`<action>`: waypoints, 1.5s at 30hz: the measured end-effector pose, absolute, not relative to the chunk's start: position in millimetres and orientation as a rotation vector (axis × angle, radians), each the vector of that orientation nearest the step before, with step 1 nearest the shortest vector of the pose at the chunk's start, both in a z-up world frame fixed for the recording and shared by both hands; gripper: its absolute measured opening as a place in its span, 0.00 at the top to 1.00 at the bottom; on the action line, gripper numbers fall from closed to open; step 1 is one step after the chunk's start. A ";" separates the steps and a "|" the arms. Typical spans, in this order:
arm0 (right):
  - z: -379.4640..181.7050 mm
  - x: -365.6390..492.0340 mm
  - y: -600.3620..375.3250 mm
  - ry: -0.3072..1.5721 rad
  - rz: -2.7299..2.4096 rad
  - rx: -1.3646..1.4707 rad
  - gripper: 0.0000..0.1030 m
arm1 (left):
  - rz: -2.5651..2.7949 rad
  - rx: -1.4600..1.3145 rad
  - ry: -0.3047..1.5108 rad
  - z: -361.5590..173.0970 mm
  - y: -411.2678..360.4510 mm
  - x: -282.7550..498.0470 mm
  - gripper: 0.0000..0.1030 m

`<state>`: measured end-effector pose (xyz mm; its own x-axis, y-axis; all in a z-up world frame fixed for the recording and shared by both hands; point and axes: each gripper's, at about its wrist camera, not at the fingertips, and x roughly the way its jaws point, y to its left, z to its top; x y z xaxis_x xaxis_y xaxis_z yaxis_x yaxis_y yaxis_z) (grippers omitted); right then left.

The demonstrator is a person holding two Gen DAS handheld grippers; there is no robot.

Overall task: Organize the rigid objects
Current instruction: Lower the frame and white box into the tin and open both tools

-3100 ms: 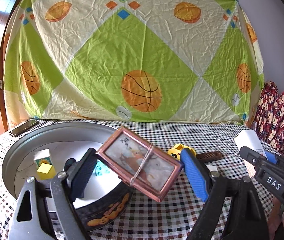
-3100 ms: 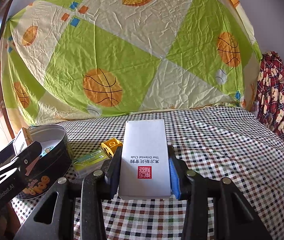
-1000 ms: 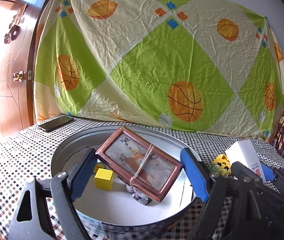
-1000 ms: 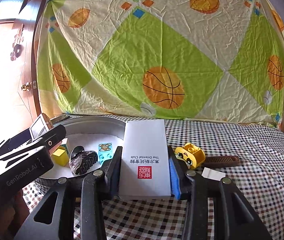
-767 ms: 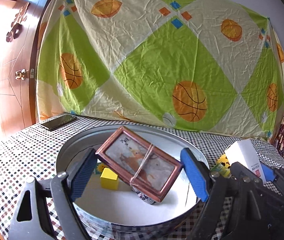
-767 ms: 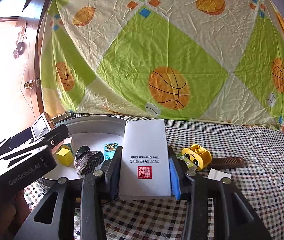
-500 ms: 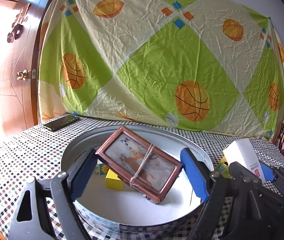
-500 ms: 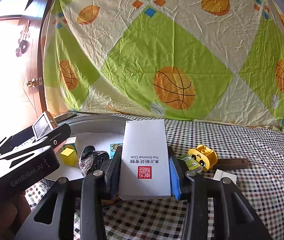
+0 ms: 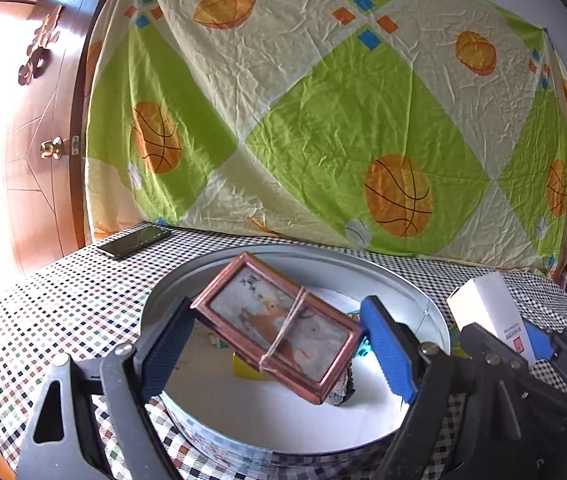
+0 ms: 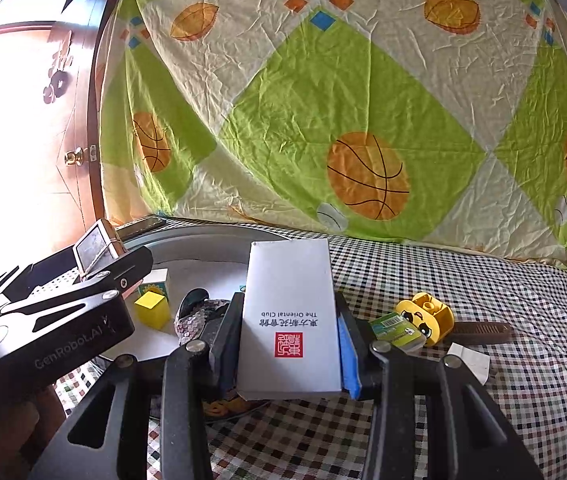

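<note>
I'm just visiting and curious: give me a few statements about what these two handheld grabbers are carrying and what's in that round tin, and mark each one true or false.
1. The left gripper carries a copper-framed picture over the round tin. True.
2. The right gripper is empty. False: its jaws clamp a white box.
3. A yellow cube lies inside the tin. True.
4. The yellow toy face brick sits in the tin. False: it rests on the checkered tablecloth, beside a brown comb.
5. A phone lies on the cloth behind the tin. True.
</note>
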<state>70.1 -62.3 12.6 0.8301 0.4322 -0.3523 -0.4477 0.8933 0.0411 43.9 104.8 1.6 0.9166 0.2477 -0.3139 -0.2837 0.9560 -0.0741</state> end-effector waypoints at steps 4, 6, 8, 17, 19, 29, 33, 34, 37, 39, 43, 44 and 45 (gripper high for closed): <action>12.0 71.3 -57.6 0.368 0.480 -0.052 0.58 | 0.291 -0.114 0.312 1.0 111.3 43.8 0.17; 12.0 72.7 -55.4 0.372 0.490 -0.053 0.58 | 0.299 -0.119 0.320 0.5 115.8 44.7 0.17; 11.6 74.1 -51.8 0.380 0.504 -0.056 0.58 | 0.306 -0.113 0.325 0.4 119.1 45.4 0.17; 14.9 93.0 -32.8 0.440 0.568 -0.053 0.58 | 0.307 -0.092 0.388 0.5 136.3 63.6 0.17; 17.6 100.1 -26.5 0.452 0.580 -0.062 0.58 | 0.306 -0.084 0.404 0.9 140.1 69.5 0.17; 15.7 135.3 3.0 0.530 0.606 -0.083 0.57 | 0.345 -0.073 0.467 -2.8 161.2 88.6 0.17; 13.1 141.6 14.7 0.549 0.618 -0.089 0.57 | 0.375 -0.066 0.480 -5.3 165.3 91.7 0.16; 12.6 142.0 16.8 0.552 0.626 -0.089 0.56 | 0.382 -0.065 0.479 -5.5 166.3 91.3 0.15; 14.3 137.4 15.7 0.535 0.632 -0.079 0.40 | 0.408 -0.063 0.469 -6.0 168.4 86.5 0.04; 15.3 135.7 9.3 0.535 0.635 -0.058 0.38 | 0.419 -0.074 0.461 -7.2 169.4 82.5 0.00; 13.0 130.9 -19.8 0.535 0.607 -0.026 0.37 | 0.406 -0.085 0.465 -10.5 163.6 75.6 0.00; 11.7 129.8 -29.1 0.533 0.592 -0.022 0.37 | 0.408 -0.083 0.458 -10.1 160.2 72.9 0.00; 9.6 129.4 -42.3 0.535 0.566 -0.012 0.37 | 0.405 -0.086 0.449 -9.0 157.5 70.8 0.00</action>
